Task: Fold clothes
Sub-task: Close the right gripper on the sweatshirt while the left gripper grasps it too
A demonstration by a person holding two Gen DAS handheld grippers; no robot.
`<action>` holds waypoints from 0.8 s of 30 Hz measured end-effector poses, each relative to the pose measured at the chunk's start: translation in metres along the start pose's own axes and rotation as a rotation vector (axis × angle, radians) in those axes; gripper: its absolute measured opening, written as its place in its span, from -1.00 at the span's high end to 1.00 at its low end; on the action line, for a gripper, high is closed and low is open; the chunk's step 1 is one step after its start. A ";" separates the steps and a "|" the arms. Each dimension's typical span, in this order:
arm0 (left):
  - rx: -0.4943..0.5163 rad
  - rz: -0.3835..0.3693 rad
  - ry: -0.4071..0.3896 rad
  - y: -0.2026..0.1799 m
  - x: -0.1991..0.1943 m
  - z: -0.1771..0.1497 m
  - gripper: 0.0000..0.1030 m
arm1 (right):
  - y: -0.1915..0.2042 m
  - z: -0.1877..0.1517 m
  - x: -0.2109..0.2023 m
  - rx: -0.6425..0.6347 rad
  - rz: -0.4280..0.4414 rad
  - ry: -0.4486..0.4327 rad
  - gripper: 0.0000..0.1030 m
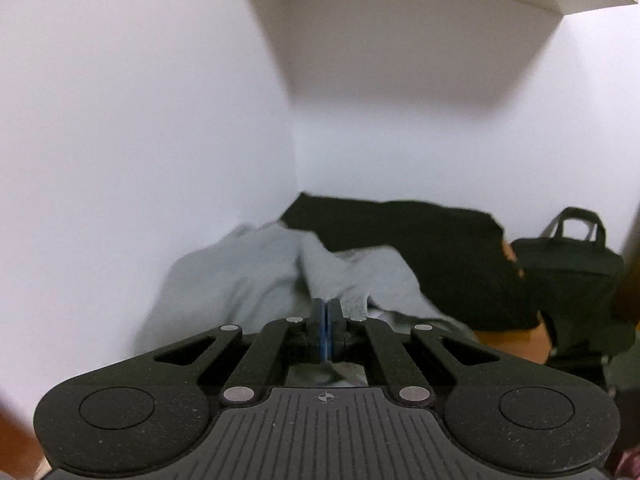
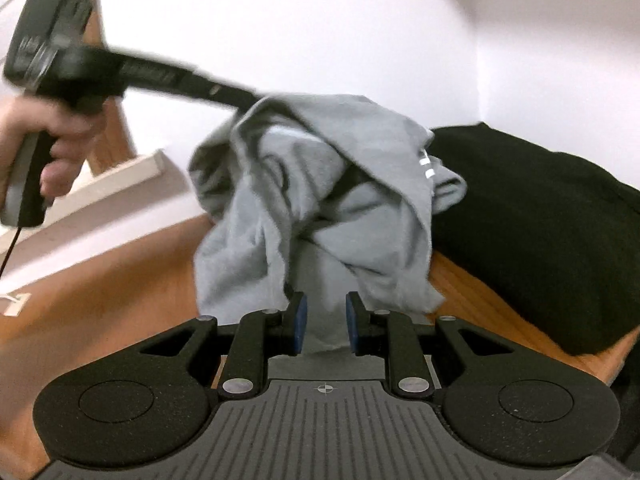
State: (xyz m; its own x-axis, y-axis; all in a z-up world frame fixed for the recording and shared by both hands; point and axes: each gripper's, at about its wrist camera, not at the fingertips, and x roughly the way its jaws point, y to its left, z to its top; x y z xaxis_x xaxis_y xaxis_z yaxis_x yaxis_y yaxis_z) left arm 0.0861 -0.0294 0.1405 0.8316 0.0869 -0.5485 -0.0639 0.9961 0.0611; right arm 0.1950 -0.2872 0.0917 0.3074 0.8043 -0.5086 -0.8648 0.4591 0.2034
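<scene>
— How many garments do I have in front of me?

— Two. One grey garment point(image 2: 316, 200), bunched and lifted off the wooden table point(image 2: 120, 280), and one black garment point(image 2: 540, 232) lying flat on the table behind it, near the wall. There's also one black bag point(image 1: 568, 276) beyond the black cloth.

— And my grippers?

— Left gripper point(image 1: 327, 312): blue pads pressed flat together; the right wrist view shows its tip buried in the top of the grey cloth, a hand point(image 2: 44, 136) on its handle. Right gripper point(image 2: 326, 322): jaws narrowly apart, a fold of grey fabric between the pads, which seem to pinch it
</scene>
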 end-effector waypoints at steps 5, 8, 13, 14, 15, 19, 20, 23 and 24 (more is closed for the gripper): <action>0.006 0.026 0.049 0.004 -0.009 -0.017 0.97 | 0.010 -0.008 0.003 -0.009 0.029 0.009 0.57; 0.026 0.040 0.042 -0.003 -0.009 -0.011 0.87 | 0.012 -0.012 0.002 -0.021 0.029 0.015 0.57; 0.107 0.028 0.004 -0.027 -0.011 0.007 0.41 | 0.010 -0.014 0.002 -0.025 0.032 0.019 0.57; 0.132 0.024 0.003 -0.033 -0.010 0.010 0.36 | 0.009 -0.014 0.001 -0.021 0.033 0.019 0.57; 0.163 0.022 0.007 -0.039 -0.007 0.012 0.34 | 0.009 -0.014 0.001 -0.017 0.034 0.019 0.57; 0.295 0.020 0.069 -0.060 0.016 0.015 0.33 | 0.005 -0.016 -0.001 -0.007 0.038 0.021 0.56; 0.322 0.016 0.091 -0.063 0.022 0.015 0.33 | 0.005 -0.015 -0.002 -0.007 0.039 0.022 0.56; 0.373 0.009 0.140 -0.063 0.028 0.008 0.33 | 0.005 -0.017 -0.004 -0.017 0.052 0.024 0.56; 0.389 0.014 0.151 -0.061 0.027 0.005 0.33 | 0.006 -0.018 -0.004 -0.024 0.053 0.023 0.56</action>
State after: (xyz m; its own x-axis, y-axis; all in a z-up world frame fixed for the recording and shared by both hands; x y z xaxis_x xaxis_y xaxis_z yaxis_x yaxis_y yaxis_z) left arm 0.1152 -0.0876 0.1265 0.7401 0.1304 -0.6597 0.1626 0.9172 0.3636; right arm 0.1814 -0.2948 0.0802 0.2519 0.8185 -0.5164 -0.8891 0.4065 0.2106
